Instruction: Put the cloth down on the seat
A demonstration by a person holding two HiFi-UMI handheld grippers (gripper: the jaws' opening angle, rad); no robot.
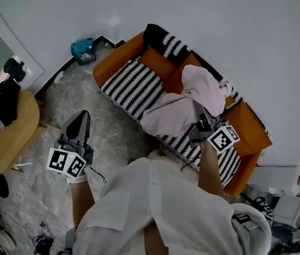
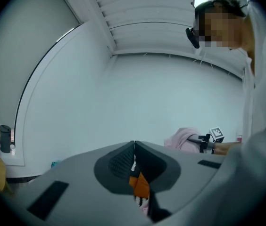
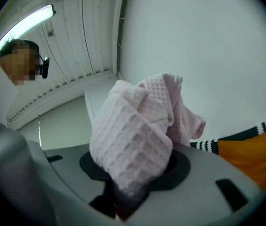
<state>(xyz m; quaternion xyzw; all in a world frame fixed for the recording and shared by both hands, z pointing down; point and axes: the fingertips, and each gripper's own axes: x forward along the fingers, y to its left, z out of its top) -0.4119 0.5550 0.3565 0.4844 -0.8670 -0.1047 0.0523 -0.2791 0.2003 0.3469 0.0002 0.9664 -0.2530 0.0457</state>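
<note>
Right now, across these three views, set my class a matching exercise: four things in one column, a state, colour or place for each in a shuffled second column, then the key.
Things
1. pink cloth
2. left gripper
3. sofa
4. teal object

States and places
A. jaws together, nothing held
B. on the floor by the wall
C. orange, with black and white striped cushions
D. pinched by the right gripper, draped over the seat

Pairs: 1-D, 2-A, 3-C, 4-B

Waffle-textured cloth [image 3: 133,135] (matt), fabric seat cushion [image 1: 134,86]
</note>
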